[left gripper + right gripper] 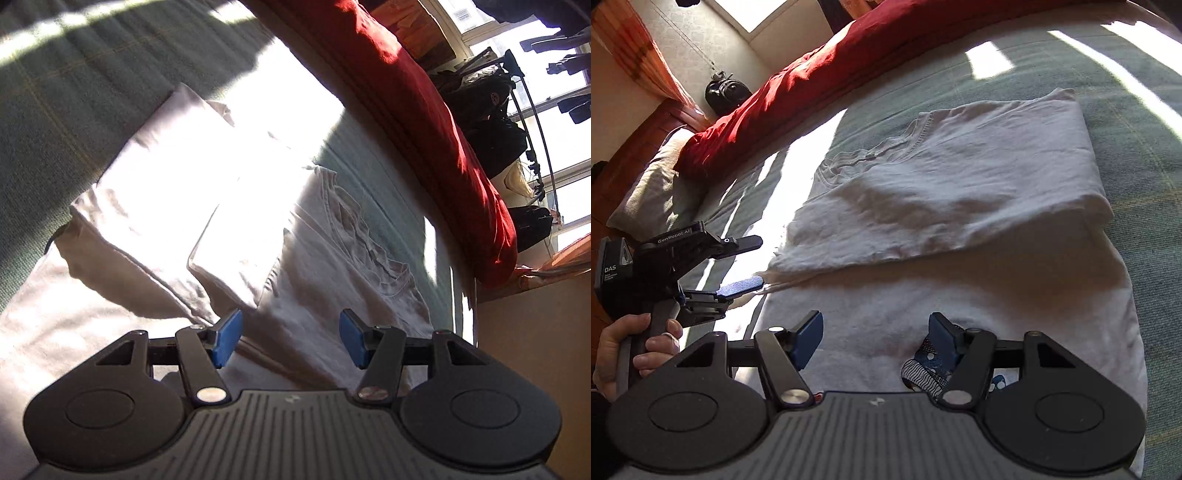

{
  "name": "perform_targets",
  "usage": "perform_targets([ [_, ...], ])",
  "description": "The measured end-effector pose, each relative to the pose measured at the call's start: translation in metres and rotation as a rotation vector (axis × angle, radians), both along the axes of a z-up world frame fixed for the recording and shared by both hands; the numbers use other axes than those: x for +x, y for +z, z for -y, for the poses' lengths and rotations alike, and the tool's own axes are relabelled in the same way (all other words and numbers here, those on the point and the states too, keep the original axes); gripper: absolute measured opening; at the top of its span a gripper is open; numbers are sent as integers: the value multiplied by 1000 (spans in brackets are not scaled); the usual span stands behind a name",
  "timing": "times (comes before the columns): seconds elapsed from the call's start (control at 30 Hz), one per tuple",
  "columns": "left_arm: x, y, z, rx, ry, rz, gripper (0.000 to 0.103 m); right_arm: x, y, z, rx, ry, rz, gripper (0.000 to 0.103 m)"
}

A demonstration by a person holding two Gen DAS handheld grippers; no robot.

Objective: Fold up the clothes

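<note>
Bed with laundry on top

We see a green plaid cover carrying a white T-shirt, partly folded over itself, and a red duvet bunched along the far edge.

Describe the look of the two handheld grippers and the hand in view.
Both are the same build. The left gripper has a black body printed "GenRobot AI", a side block marked "DAS", slim black fingers, and blue textured pads. The hand grips its dark handle; no sleeve or glove shows. The right gripper shows black linkage arms with silver pivot bolts, round black discs, and a ribbed grey housing.
</note>
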State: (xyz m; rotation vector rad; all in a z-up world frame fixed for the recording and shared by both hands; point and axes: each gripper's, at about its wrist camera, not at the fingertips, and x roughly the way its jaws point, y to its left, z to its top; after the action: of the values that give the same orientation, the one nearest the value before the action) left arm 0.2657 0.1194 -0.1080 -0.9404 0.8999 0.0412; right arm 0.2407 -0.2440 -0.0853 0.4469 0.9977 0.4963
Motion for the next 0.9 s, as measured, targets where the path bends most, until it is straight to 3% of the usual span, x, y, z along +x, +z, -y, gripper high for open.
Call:
perform_targets([
  [0.17, 8, -15, -4, -26, 72, 4, 60, 3, -10, 2, 20, -5, -8, 68],
  [0.33, 13, -9, 7, 42, 96, 3, 57, 5, -12, 0, 35, -4, 6, 69],
  [0.43, 16, 3, 15, 163, 89, -10, 15, 5, -11, -4, 27, 3, 12, 69],
  [0.6, 4, 21, 16, 240, 78, 55, 14, 5, -9, -6, 20, 17, 22, 69],
  [0.7, 2, 16, 7, 253, 78, 15, 17, 6, -9, -8, 7, 22, 23, 69],
  [0.77, 1, 12, 2, 231, 59, -18, 30, 8, -7, -10, -4, 31, 27, 69],
  [0.83, -2, 10, -1, 224, 44, -37, 37, 10, -2, -13, -23, 44, 43, 69],
  [0.9, -9, 19, -2, 267, 43, -26, 45, 13, 6, -13, -42, 52, 76, 69],
])
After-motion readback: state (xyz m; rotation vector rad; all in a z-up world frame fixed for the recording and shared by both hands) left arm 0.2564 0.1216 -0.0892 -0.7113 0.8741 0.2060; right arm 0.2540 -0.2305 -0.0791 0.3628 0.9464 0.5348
